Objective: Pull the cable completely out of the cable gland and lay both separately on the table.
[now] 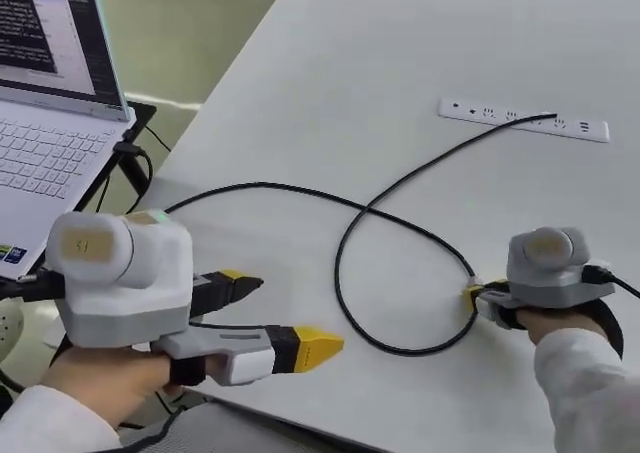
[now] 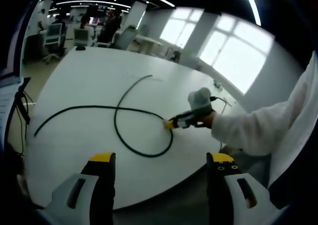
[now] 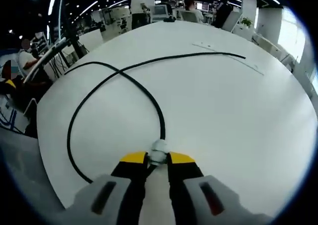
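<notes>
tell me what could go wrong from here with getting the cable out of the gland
The left gripper is open and off the cable, so pulling with the right gripper, shut on the cable gland, may just drag everything. The cable crosses itself in a loop that could tighten into a kink. Its far end reaches the power strip, which might get tugged.

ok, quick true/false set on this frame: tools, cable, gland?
1. The right tool is shut on the white gland. True.
2. The left tool grips the cable. False: its jaws are open and hold nothing, near the table edge.
3. The cable crosses itself in a loop on the table. True.
4. The cable is already out of the gland. False: it runs into the gland at the right tool.
</notes>
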Tool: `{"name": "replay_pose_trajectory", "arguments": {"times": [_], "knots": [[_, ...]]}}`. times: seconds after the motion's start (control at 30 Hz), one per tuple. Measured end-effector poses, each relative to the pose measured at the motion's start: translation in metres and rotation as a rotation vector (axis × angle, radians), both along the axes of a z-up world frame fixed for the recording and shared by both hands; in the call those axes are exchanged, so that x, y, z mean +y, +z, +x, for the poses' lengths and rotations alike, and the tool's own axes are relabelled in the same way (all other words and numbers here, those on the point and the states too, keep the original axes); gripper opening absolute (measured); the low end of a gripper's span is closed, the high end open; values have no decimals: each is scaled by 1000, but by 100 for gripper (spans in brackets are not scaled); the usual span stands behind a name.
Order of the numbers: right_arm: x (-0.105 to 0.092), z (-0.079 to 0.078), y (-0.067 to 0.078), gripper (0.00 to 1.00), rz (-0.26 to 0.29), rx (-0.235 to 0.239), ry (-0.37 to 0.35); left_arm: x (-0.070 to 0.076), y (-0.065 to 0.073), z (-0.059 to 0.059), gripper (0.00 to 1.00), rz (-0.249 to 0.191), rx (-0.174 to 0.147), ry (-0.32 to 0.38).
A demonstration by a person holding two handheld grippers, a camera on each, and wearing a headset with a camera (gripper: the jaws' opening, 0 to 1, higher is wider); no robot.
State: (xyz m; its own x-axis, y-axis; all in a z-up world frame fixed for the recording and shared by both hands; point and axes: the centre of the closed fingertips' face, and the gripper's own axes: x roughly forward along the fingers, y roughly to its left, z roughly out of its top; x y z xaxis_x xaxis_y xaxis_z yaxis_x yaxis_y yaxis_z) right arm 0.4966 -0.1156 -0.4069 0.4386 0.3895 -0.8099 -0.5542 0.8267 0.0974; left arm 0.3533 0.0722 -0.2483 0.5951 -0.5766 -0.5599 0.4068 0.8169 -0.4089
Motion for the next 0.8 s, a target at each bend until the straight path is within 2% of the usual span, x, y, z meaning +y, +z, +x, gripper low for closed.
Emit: {"name": "replay_pose_trajectory", "arguments": {"times": [0.03, 0.1, 0.33, 0.5, 0.57, 0.67, 0.7, 0.8], "knots": [[-3, 1, -1, 15, 1, 13, -35, 0, 0, 0, 75, -1, 1, -1], [-6, 0, 0, 14, 40, 59, -129, -2, -2, 0, 75, -5, 1, -6], [-7, -15, -4, 14, 124, 132, -248, -14, -9, 4, 75, -13, 3, -35], [7, -39, 2, 14, 316, 264, -379, -31, -21, 6, 74, -2, 13, -83], [9, -44, 5, 14, 365, 279, -410, -40, -25, 6, 73, -2, 15, -109], [19, -57, 15, 14, 494, 345, -467, -56, -34, 5, 72, -7, 32, -168], [21, -57, 18, 13, 527, 349, -476, -58, -36, 6, 72, -8, 33, -174], [26, -61, 32, 13, 647, 385, -513, -67, -37, 11, 72, -46, 41, -179]]}}
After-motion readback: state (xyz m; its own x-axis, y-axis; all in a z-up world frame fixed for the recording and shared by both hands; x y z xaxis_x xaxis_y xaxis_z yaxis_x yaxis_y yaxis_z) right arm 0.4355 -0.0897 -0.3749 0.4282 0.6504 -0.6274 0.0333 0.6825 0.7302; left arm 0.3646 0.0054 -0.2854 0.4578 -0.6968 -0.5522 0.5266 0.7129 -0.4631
